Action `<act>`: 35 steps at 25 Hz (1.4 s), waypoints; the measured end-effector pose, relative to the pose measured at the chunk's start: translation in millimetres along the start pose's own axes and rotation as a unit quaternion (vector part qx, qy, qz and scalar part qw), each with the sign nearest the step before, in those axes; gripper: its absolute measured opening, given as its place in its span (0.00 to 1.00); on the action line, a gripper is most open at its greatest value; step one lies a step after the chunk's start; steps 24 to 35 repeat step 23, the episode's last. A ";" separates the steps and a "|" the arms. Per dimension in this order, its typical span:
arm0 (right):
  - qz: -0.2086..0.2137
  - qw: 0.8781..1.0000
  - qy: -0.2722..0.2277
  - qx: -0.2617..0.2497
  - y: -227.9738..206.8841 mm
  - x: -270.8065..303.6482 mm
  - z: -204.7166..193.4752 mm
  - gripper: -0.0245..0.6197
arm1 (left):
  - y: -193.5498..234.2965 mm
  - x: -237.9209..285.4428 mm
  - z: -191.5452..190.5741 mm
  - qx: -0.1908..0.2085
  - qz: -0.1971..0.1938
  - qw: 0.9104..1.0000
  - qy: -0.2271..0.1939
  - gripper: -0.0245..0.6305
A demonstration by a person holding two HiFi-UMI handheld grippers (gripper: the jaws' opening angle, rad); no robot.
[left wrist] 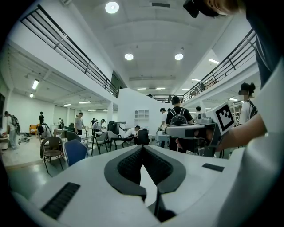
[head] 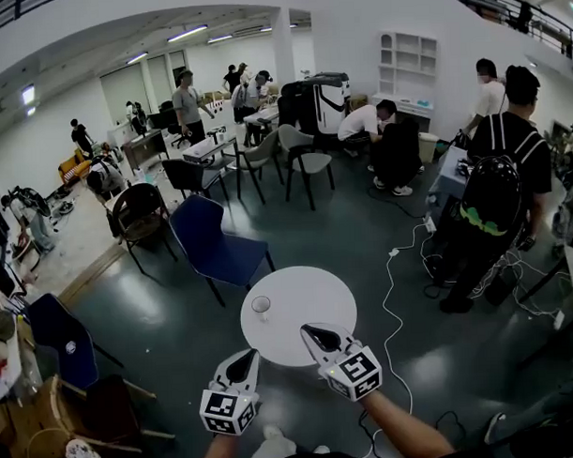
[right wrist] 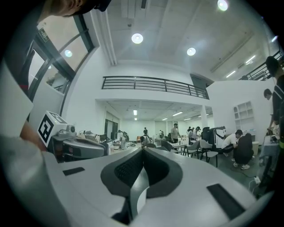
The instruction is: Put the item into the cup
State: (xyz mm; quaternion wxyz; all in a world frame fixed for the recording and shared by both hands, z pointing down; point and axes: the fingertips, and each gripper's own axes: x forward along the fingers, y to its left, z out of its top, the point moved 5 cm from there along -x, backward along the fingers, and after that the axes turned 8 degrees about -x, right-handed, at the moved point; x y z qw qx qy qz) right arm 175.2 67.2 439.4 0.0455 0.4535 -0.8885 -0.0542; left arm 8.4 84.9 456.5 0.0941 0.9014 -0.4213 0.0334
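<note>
A small clear glass cup [head: 261, 306] stands upright near the left edge of the round white table [head: 312, 288]. I see no loose item on the table or in either gripper. In the head view my left gripper [head: 244, 361] hovers just off the table's near edge, below the cup, with its jaws closed tip to tip. Over the table's near part, right of the cup, my right gripper [head: 314, 335] is shut too. Each gripper view shows its own jaws meeting at the tips: left gripper [left wrist: 142, 147], right gripper [right wrist: 143, 149]. Both point level across the room, and neither view shows the cup.
A blue chair [head: 212, 243] stands just behind the table, with more chairs [head: 303, 157] and desks further back. A white cable [head: 392, 285] runs over the floor to the table's right. A person with a backpack [head: 496, 188] stands at right; several people are at the back.
</note>
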 end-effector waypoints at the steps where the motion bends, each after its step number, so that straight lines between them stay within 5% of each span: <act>1: 0.000 1.000 0.001 0.001 -0.6 -2.7 -0.3 0.07 | -3.1 0.1 -0.4 0.000 0.000 1.000 0.001 0.06; 35: -0.013 1.000 0.010 -0.004 8.4 3.8 -3.9 0.07 | 12.1 -0.6 -4.6 -0.008 -0.022 1.000 -0.002 0.06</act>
